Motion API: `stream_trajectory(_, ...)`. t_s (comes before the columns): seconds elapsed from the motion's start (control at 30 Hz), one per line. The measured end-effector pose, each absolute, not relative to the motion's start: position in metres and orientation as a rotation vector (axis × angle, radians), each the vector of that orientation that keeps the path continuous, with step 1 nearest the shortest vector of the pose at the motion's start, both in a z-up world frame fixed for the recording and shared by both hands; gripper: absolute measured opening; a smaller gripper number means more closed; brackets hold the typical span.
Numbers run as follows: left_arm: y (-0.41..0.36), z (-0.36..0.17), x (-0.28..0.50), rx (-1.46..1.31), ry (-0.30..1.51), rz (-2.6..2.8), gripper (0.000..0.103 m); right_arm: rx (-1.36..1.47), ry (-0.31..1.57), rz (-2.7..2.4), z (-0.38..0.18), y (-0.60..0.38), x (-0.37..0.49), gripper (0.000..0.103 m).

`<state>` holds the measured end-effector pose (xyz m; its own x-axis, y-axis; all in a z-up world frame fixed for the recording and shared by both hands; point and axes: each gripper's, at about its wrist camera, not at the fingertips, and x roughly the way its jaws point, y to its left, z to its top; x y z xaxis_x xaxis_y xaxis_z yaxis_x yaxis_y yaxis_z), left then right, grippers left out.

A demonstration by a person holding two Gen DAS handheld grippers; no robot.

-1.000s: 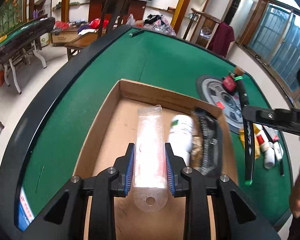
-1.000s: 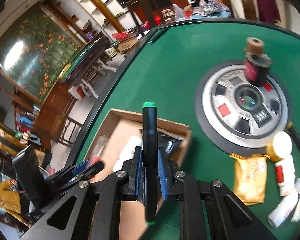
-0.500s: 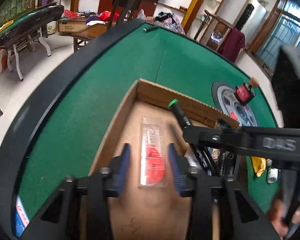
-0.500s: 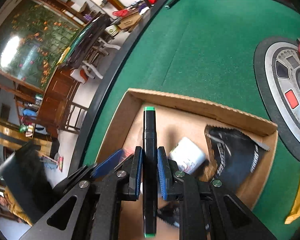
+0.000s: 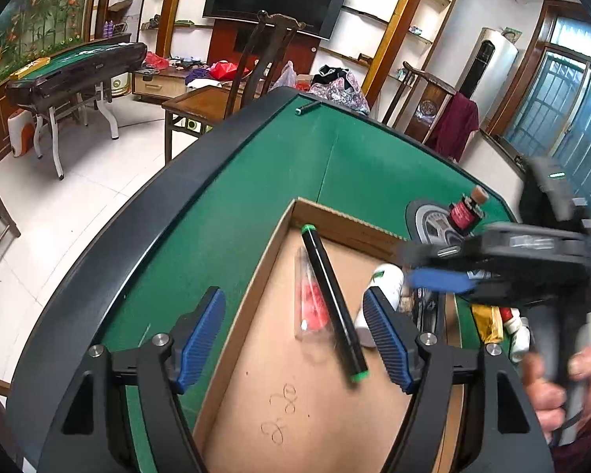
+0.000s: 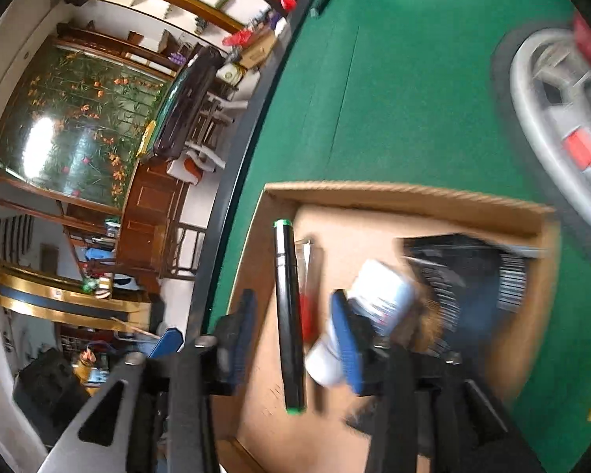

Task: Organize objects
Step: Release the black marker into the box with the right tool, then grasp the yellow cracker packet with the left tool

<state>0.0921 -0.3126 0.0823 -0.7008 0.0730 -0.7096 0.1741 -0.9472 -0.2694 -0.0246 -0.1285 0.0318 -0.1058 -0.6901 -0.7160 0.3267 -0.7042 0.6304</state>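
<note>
Toward three o'clock, blur smears the cardboard box's (image 6: 409, 197) black packet (image 6: 472, 272). On green felt (image 5: 279, 173), both grippers, left (image 5: 295, 339) and right (image 6: 295, 331), are opening, empty; the black marker (image 5: 331, 299) lies inside.

You have a green felt counter (image 5: 256, 181) with a raised black rim in front of you. An open brown cardboard box (image 5: 335, 220) sits directly on its felt. Just beyond the box's far right corner lies a round grey and black disc (image 5: 425, 220). Right of the box, a yellow packet (image 5: 488, 321) and white bottles (image 5: 522, 337) rest on the felt.
</note>
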Motion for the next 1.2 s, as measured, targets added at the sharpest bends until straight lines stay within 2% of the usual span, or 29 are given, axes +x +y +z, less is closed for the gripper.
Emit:
stream_trajectory(0.07, -0.306, 0.082, 0.092, 1.204, 0.497, -2.81, 0.072, 1.394, -0.325, -1.999, 0.058, -0.103, -0.015, 0.078)
stream_trajectory(0.13, -0.296, 0.081, 0.093, 1.221, 0.504, -2.821, 0.073, 1.326, -0.273, -2.103, 0.077, -0.075, -0.003, 0.086)
stream_trajectory(0.23, -0.275, 0.078, 0.092, 1.259, 0.485, -2.856, 0.074, 1.146, -0.153, -2.393, 0.112, -0.019, 0.028, 0.089)
stream_trajectory(0.27, -0.267, 0.077, 0.09, 1.274, 0.45, -2.86, 0.076, 1.023, -0.098, -2.53, 0.124, 0.004, 0.045, 0.099)
stream_trajectory(0.3, -0.261, 0.076, 0.088, 1.275, 0.42, -2.853, 0.076, 0.947, -0.083, -2.607, 0.129, 0.019, 0.056, 0.103)
stream_trajectory(0.37, -0.257, 0.072, 0.078, 1.261, 0.4, -2.813, 0.076, 0.868, -0.142, -2.722, 0.131, 0.057, 0.071, 0.103)
stream_trajectory(0.5, -0.265, 0.059, 0.049, 1.295, 0.48, -2.734, 0.076, 1.071, -0.359, -2.645, 0.096, 0.108, 0.066, 0.103)
stream_trajectory(0.6, -0.258, 0.047, 0.03, 1.428, 0.542, -2.707, 0.076, 1.122, -0.442, -2.625, 0.075, 0.129, 0.068, 0.103)
stream_trajectory(0.7, -0.246, 0.066, 0.04, 1.355, 0.569, -2.758, 0.076, 1.117, -0.464, -2.602, 0.064, 0.145, 0.068, 0.103)
stream_trajectory(0.8, -0.215, 0.099, 0.053, 1.277, 0.444, -2.861, 0.077, 1.075, -0.453, -2.634, 0.062, 0.16, 0.058, 0.103)
stream_trajectory(0.87, -0.181, 0.114, 0.06, 1.257, 0.315, -2.943, 0.085, 1.033, -0.455, -2.674, 0.061, 0.169, 0.047, 0.103)
stream_trajectory(1.03, -0.087, 0.103, 0.051, 1.383, 0.01, -3.047, 0.088, 0.978, -0.467, -2.757, 0.048, 0.191, 0.035, 0.103)
stream_trajectory(1.1, -0.064, 0.086, 0.036, 1.449, -0.015, -3.006, 0.088, 0.989, -0.528, -2.76, 0.036, 0.204, 0.036, 0.103)
stream_trajectory(1.2, -0.046, 0.059, 0.013, 1.531, 0.068, -2.906, 0.088, 1.022, -0.652, -2.701, 0.031, 0.22, 0.031, 0.103)
